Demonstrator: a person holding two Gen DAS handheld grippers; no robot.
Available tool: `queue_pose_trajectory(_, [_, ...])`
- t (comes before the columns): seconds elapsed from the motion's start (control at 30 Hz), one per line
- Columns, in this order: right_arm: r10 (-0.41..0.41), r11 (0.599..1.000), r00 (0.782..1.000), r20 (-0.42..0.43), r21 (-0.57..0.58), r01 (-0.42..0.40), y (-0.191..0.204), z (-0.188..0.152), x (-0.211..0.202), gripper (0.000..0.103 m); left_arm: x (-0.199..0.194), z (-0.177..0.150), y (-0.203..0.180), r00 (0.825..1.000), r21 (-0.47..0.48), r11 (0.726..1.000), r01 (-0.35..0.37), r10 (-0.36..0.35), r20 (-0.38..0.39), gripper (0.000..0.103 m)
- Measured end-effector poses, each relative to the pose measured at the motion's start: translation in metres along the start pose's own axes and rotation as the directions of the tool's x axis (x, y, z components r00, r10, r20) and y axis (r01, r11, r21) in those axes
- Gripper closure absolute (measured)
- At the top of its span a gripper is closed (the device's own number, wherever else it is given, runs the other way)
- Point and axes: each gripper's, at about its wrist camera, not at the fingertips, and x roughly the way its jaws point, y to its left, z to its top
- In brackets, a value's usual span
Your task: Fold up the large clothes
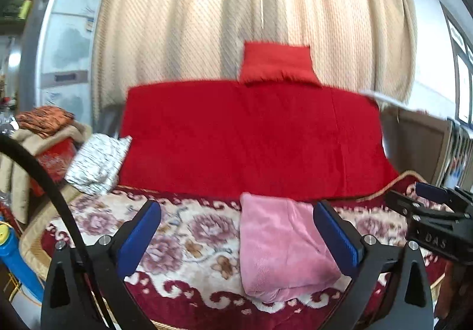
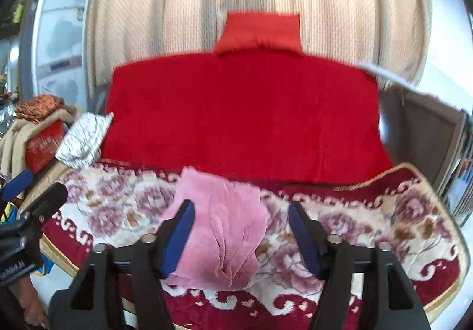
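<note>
A folded pink garment [image 1: 280, 247] [image 2: 227, 229] lies on a floral blanket [image 1: 183, 235] [image 2: 369, 226], with creases across its top. In the left wrist view my left gripper [image 1: 236, 206] hangs above it, its blue pads wide apart and nothing between them. My right gripper [image 2: 241, 203] is also open and empty over the garment. Each gripper shows at the edge of the other's view: the right gripper [image 1: 425, 203] at the far right, the left gripper [image 2: 32, 191] at the far left. Both frames are blurred.
Behind the blanket a red cover [image 1: 251, 135] hangs over a backrest, with a red cushion [image 1: 278, 64] on top. A black-and-white patterned cloth [image 1: 97, 164] and a pile of clothes [image 1: 44, 123] sit at the left. Cream curtains [image 1: 207, 19] fill the back.
</note>
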Motion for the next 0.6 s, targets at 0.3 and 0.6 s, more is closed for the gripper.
queue_pose_trajectory(0.3, [-0.033,0.999,0.986,0.165,-0.002,0.033,0.017,0.017,-0.092,0.028,-0.066,0.033,0.000,0.990,-0.003,0.998,-0.069,0.069,0.123,0.000])
queue_pose_trajectory(0.6, [-0.025,1.000,0.976,0.217,0.009,0.024,0.024,0.022,-0.130,0.028,-0.097,0.041,-0.003,0.979,0.015,0.993,-0.113,0.109,0.175,0.000])
